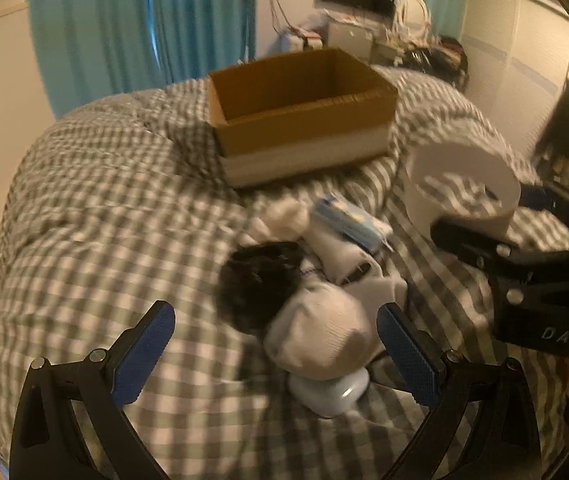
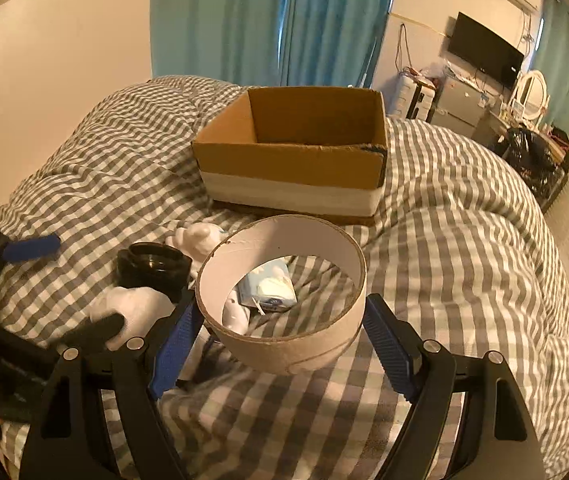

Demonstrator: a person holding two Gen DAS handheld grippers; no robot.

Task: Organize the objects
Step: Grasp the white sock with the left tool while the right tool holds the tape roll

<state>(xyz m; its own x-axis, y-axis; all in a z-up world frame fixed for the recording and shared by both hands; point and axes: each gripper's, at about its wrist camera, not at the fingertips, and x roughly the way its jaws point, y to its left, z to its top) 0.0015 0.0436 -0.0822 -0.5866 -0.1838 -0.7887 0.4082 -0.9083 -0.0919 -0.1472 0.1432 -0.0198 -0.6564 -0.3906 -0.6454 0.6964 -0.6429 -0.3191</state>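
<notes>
Here, right claw (image 2: 280, 332) pinching white ring (image 2: 284, 344), left claw (image 1: 274, 354) spread over socks (image 1: 316, 336), open cardboard box (image 2: 292, 168) beyond

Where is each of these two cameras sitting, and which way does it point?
Left wrist: sits on the left claw, open above a white sock bundle, facing the cardboard box; the right claw shows at the right edge.
Right wrist: sits on the right claw, shut on a white cardboard ring, facing the same box; the left claw shows at the left.
Shared: box, ring, checked duvet, teal curtains.
</notes>
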